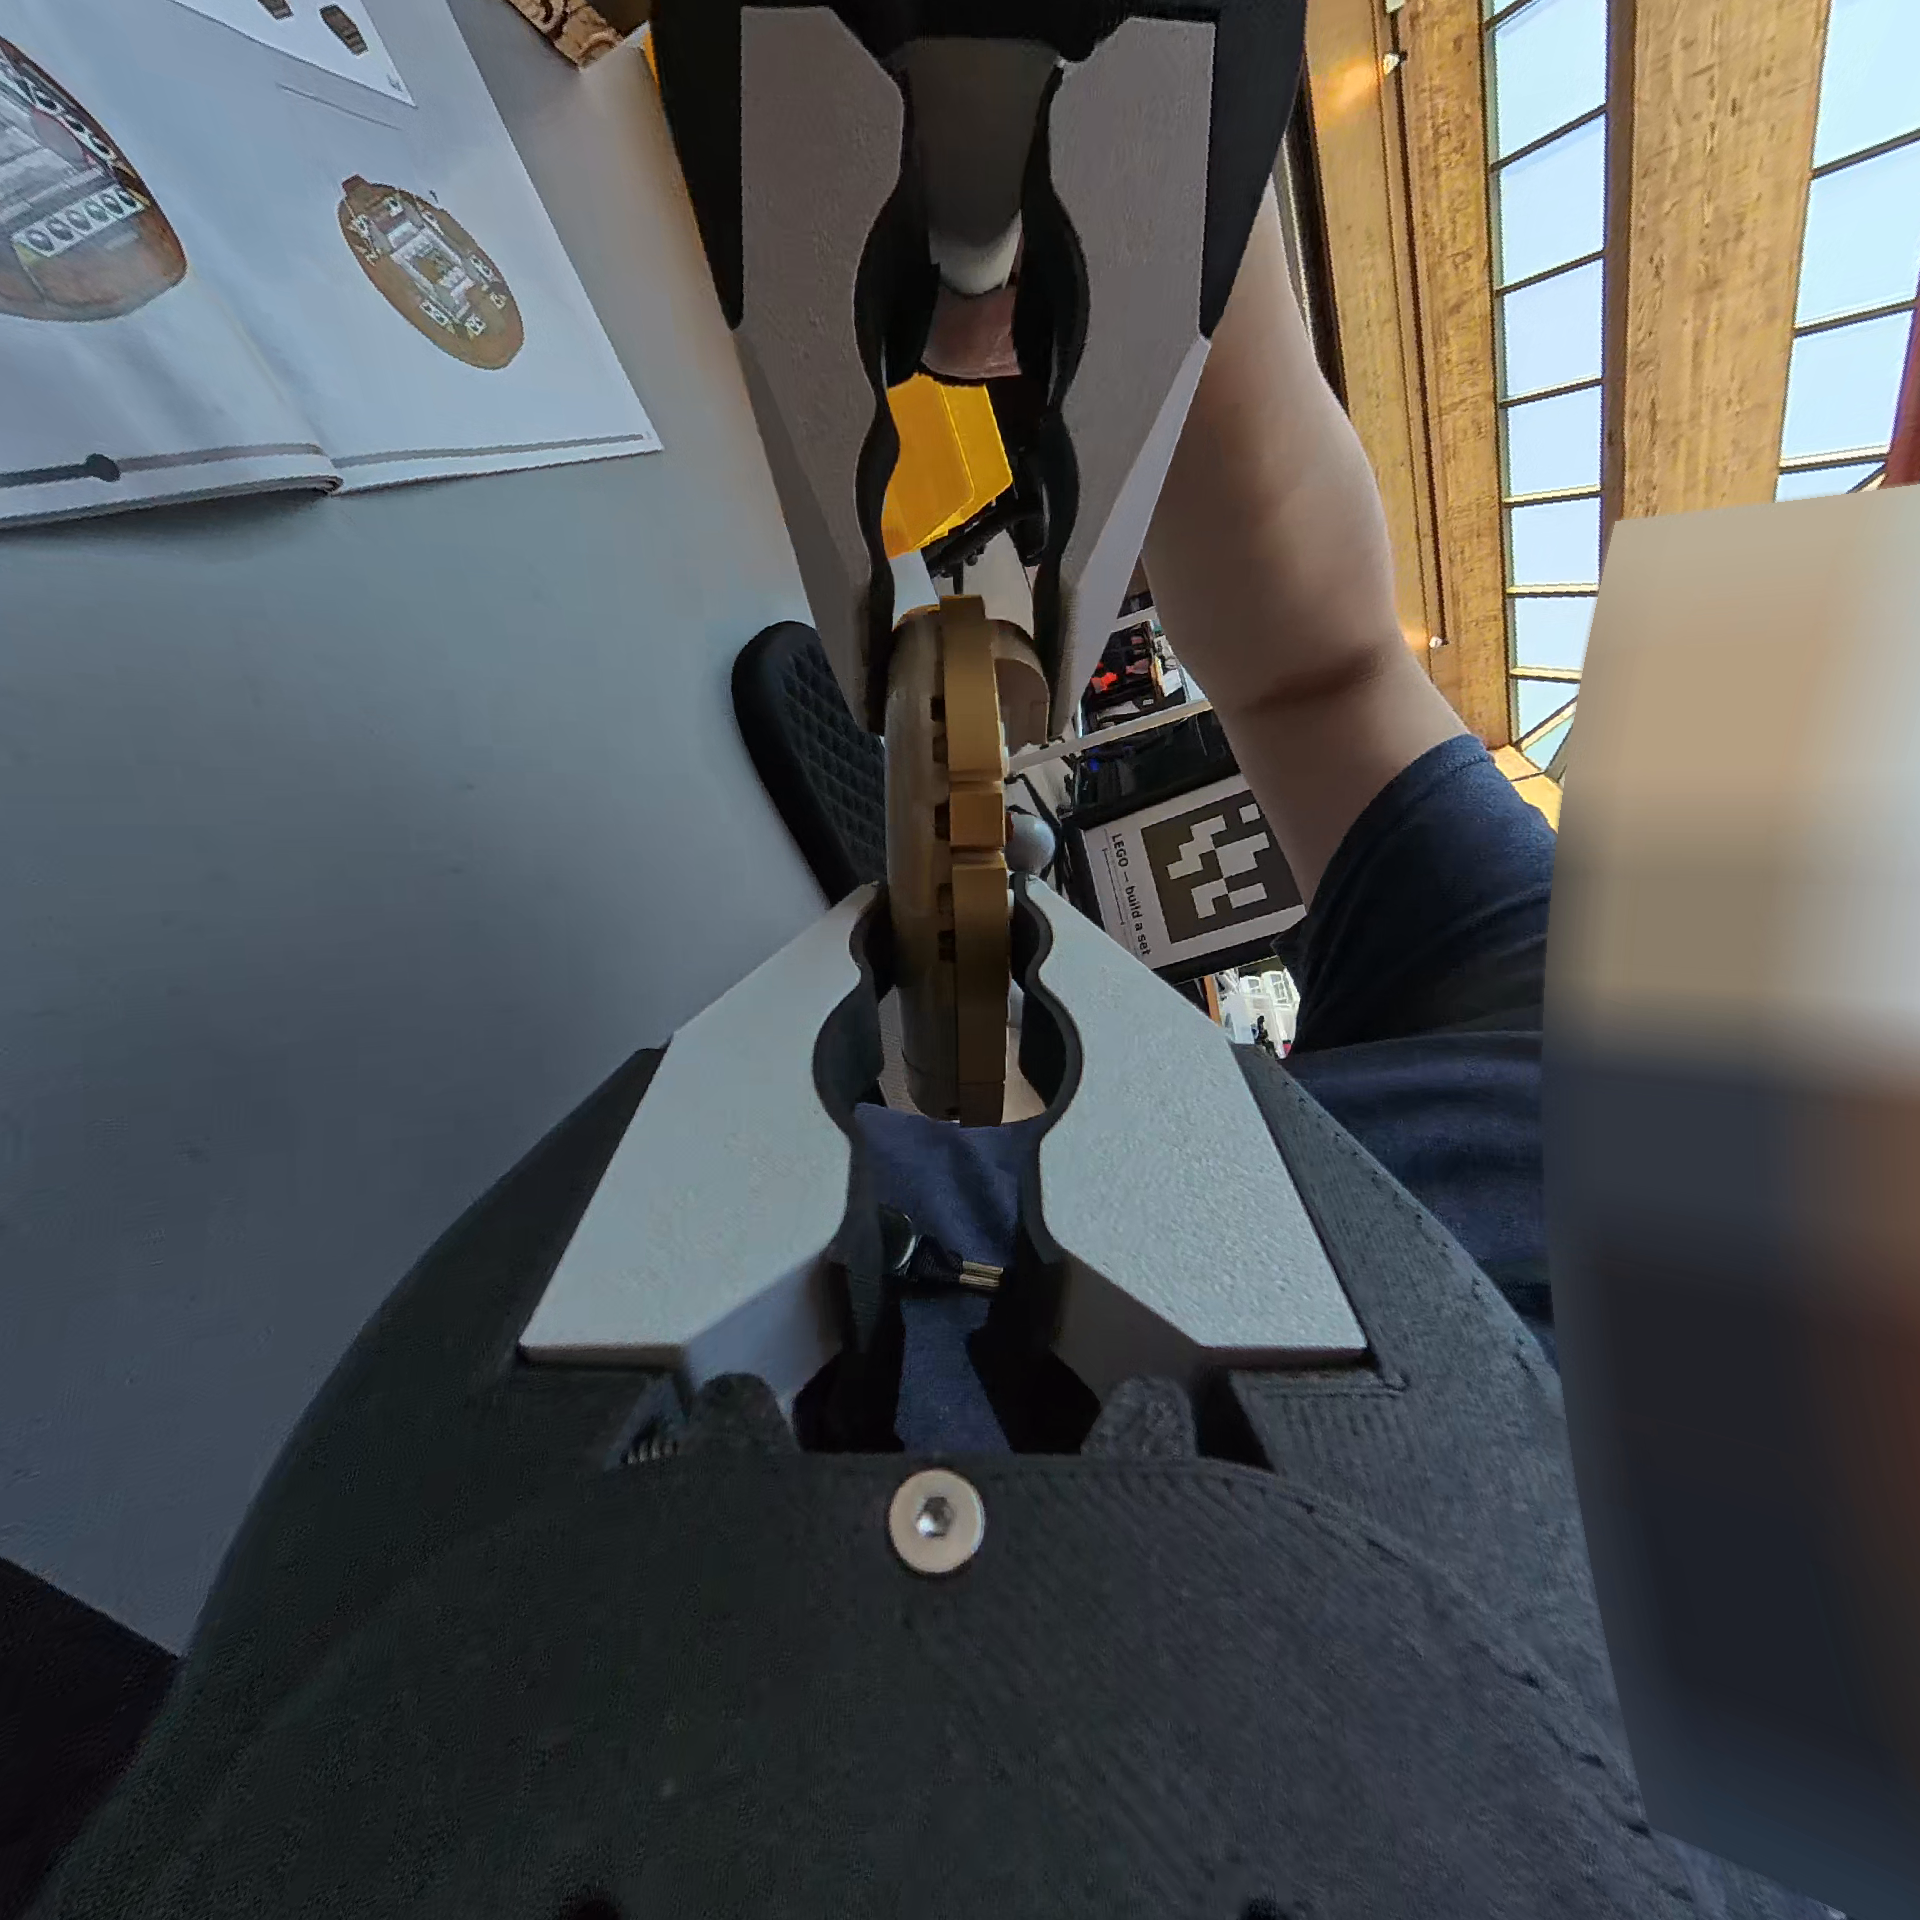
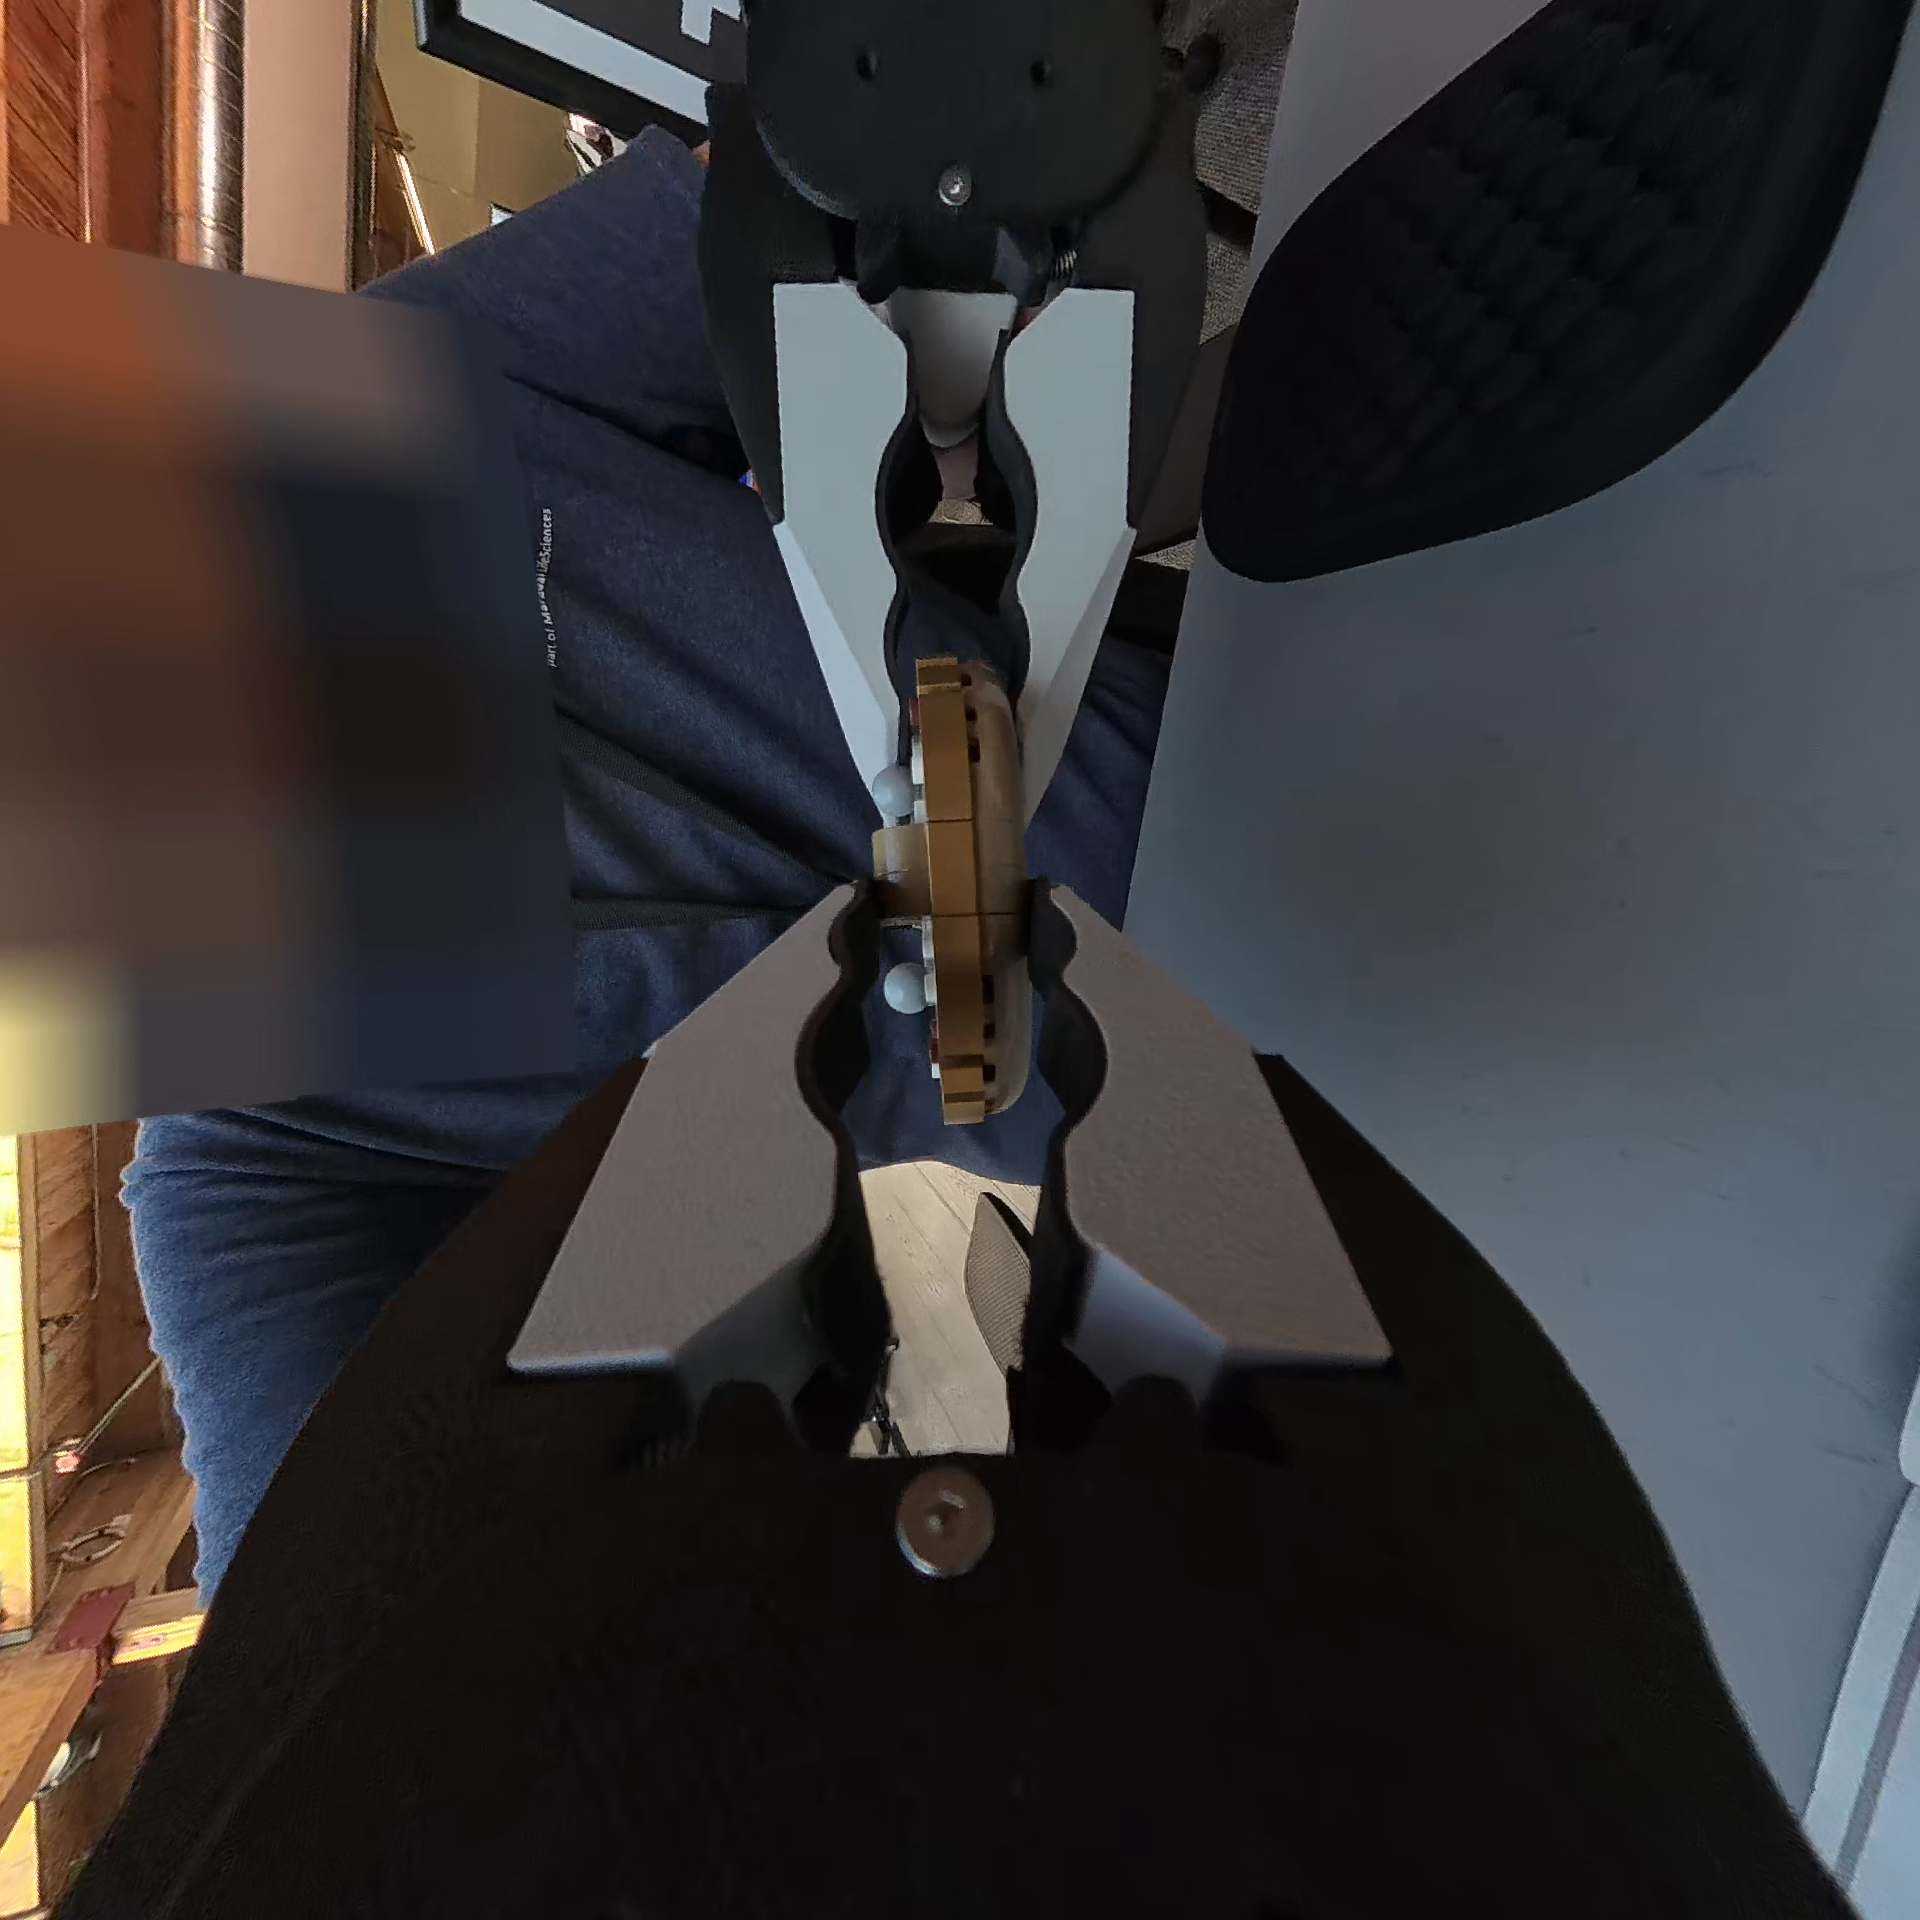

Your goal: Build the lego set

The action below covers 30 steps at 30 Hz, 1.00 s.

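A: Lego disc (image 1: 951, 862), brown and tan, round, held edge-on in mid-air between both grippers, off the grey table (image 1: 312, 831). Could go wrong how?

B: Could split along the layers if pulled apart or twisted w/ two opposing grips. Could also slip: thin rim, only fingertips on it. Looks like a drop onto the lap or floor, not the table.

A: Left gripper (image 1: 951, 935)?

B: Nearly closed, pinching the near rim of the disc, black pads touching both faces. Only a narrow gap, filled by the disc.

A: Right gripper (image 2: 951, 904)?

B: Same story from the opp. side: clamped on the other edge, jaws almost together. Small white ball studs (image 2: 902, 987) sticking out of one face, just beside one pad; might snag or pop off under squeeze.

A: Anything else nearby?

B: Open instruction booklet (image 1: 343, 312) flat on the table, well apart from the disc. Black mesh chair (image 2: 1558, 260) behind.
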Motion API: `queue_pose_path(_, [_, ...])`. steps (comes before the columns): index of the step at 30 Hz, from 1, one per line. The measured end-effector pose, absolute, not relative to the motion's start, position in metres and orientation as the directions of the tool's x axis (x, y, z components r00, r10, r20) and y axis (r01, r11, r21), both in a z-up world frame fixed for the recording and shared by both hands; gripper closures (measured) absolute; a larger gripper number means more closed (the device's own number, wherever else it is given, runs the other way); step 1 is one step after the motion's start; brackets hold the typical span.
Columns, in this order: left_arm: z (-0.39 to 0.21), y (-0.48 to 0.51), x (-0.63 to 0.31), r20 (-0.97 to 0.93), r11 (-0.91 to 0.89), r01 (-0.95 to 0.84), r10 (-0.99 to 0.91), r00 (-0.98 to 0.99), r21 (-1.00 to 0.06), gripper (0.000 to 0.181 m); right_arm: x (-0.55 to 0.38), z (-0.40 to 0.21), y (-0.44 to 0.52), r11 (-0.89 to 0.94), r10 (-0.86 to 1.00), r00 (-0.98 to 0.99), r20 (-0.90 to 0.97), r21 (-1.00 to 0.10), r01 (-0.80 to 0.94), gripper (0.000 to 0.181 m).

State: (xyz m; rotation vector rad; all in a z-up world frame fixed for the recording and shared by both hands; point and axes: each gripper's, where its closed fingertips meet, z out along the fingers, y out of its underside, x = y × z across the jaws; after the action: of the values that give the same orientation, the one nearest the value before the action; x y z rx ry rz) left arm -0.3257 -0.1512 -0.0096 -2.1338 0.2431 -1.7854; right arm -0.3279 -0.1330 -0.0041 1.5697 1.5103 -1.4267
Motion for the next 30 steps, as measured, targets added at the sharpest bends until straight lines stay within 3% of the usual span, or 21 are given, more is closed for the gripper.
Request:
queue_pose_path(4, [-0.008, -0.151, -0.325, 0.880, -0.891, 0.104, -0.409, 0.240, -0.443, 0.162, -0.328, -0.002, -0.132, -0.236, 0.382, -0.247, -0.890, -0.353, 0.905, 0.152])
queue_pose_path(7, [-0.013, -0.149, -0.330, 0.813, -0.840, 0.104, -0.474, 0.339, -0.533, 0.162, -0.328, -0.011, -0.124, -0.186, 0.528, -0.308, -0.791, -0.462, 0.867, 0.123])
queue_pose_path(11, [-0.015, -0.151, -0.332, 0.738, -0.784, 0.089, -0.531, 0.417, -0.615, 0.162, -0.335, -0.011, -0.122, -0.038, 0.662, -0.414, -0.625, -0.579, 0.814, 0.115])
queue_pose_path(16, [-0.017, -0.150, -0.333, 0.769, -0.800, 0.119, -0.508, 0.388, -0.588, 0.162, -0.337, -0.007, -0.137, 0.147, 0.626, -0.458, -0.631, -0.481, 0.864, 0.134])
queue_pose_path(22, [-0.019, -0.149, -0.334, 0.769, -0.804, 0.102, -0.512, 0.382, -0.586, 0.162, -0.343, -0.015, -0.136, 0.208, 0.648, -0.415, -0.639, -0.375, 0.903, 0.152])
queue_pose_path(29, [-0.036, -0.155, -0.339, 0.819, -0.849, 0.118, -0.447, 0.359, -0.515, 0.162, -0.348, -0.031, -0.142, 0.112, 0.601, -0.341, -0.723, -0.347, 0.931, 0.150])
queue_pose_path(30, [-0.038, -0.156, -0.341, 0.850, -0.869, 0.148, -0.404, 0.339, -0.472, 0.162, -0.354, -0.027, -0.146, 0.046, 0.547, -0.331, -0.769, -0.367, 0.929, 0.136])
